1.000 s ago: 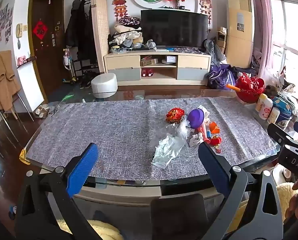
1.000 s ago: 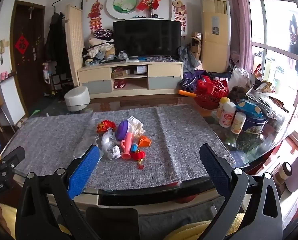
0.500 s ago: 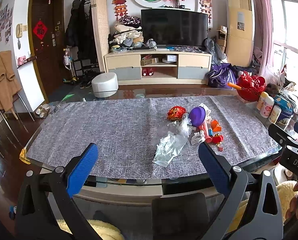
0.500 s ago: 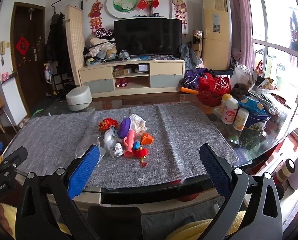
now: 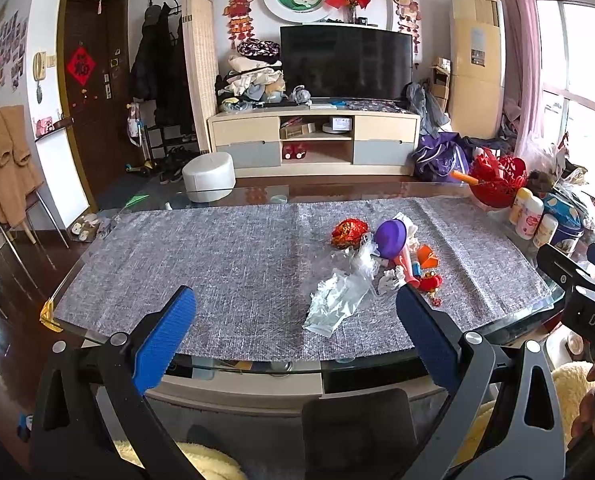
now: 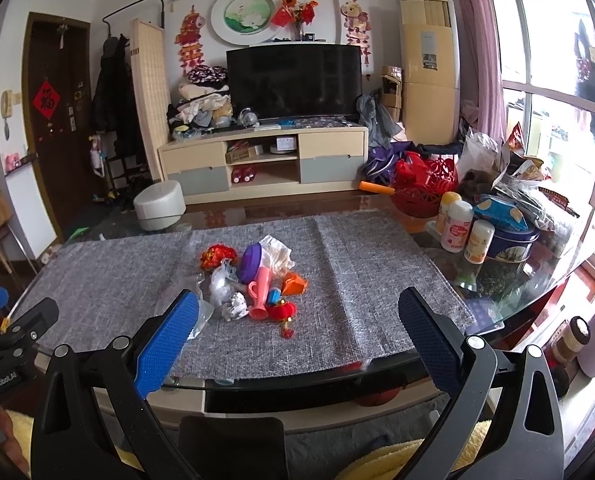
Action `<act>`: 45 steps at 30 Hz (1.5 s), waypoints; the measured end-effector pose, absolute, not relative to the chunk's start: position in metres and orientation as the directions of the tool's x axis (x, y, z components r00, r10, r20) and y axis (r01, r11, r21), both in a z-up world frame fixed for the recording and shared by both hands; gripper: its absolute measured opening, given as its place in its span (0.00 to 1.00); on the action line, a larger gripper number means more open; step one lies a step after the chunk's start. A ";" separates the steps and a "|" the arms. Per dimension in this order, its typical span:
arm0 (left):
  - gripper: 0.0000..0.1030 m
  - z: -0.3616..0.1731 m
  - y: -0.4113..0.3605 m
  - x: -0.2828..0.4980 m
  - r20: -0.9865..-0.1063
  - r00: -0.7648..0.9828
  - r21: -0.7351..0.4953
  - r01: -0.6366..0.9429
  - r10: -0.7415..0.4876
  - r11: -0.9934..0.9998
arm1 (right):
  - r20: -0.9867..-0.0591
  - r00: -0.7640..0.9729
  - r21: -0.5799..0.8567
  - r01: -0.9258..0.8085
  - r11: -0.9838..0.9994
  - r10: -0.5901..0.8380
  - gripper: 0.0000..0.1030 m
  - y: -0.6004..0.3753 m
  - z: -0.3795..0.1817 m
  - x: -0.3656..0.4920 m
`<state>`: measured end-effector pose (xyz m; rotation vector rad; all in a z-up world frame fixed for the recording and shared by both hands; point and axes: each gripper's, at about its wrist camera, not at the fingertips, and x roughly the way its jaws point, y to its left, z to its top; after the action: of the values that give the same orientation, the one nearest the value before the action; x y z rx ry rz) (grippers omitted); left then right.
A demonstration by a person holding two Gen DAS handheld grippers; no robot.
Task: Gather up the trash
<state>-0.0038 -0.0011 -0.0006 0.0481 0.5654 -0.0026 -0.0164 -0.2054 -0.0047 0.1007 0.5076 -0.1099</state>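
Both hand-held grippers were held short of the near edge of the glass table point(image 5: 109, 216), each with its blue-padded fingers spread wide and nothing between them. In the left wrist view the left gripper point(image 5: 295, 334) filled the bottom of the frame, and the right gripper point(image 5: 577, 288) showed as a black body at the right edge. In the right wrist view the right gripper point(image 6: 299, 334) took up the bottom of the frame.

The trash lay in one small heap on the grey table mat point(image 5: 217, 256), right of centre in the left wrist view and at mid-frame in the right wrist view. It held a crumpled clear plastic bag point(image 5: 337, 300) at the near side, a purple round lid point(image 5: 390, 238) tilted on edge, a red and gold wrapper point(image 5: 347, 232) toward the far left of the heap, a pink plastic horn point(image 6: 262, 292), an orange piece point(image 6: 295, 283), a small red lantern charm point(image 6: 282, 311), a crumpled white paper point(image 6: 276, 254) behind the lid, and a little wad of white tissue point(image 6: 235, 306). These pieces touched or overlapped one another.

Well apart from the heap, at the right of both frames, stood a red basket point(image 6: 425, 184), three small bottles point(image 6: 457, 228) and a blue tin point(image 6: 511, 246) on bare glass. A dark television point(image 5: 345, 62) on a low cabinet point(image 5: 313, 140) filled the upper centre
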 end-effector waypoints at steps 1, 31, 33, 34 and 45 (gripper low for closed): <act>0.92 0.000 -0.001 -0.004 -0.534 0.845 0.045 0.015 0.011 0.999 | -0.489 0.869 0.070 0.130 0.989 -0.079 0.97 -0.205 -0.005 -0.017; 0.92 0.004 -0.006 -0.007 -0.535 0.845 0.041 0.023 0.002 0.999 | -0.488 0.870 0.081 0.124 0.989 -0.069 0.97 -0.210 -0.002 -0.016; 0.92 0.003 -0.007 -0.006 -0.538 0.843 0.039 0.024 0.001 0.999 | -0.491 0.868 0.080 0.123 0.989 -0.068 0.97 -0.209 -0.003 -0.015; 0.92 0.002 -0.008 -0.005 -0.540 0.842 0.039 0.025 0.000 0.999 | -0.492 0.868 0.080 0.123 0.989 -0.068 0.97 -0.208 -0.004 -0.014; 0.92 -0.008 0.001 0.007 -0.566 0.824 0.041 0.017 0.009 0.999 | -0.487 0.868 0.063 0.140 0.988 -0.092 0.97 -0.210 -0.004 -0.005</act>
<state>0.0074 0.0013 -0.0084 0.0444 0.6019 -0.0038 -0.0054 -0.2102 -0.0040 0.0973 0.5045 -0.1215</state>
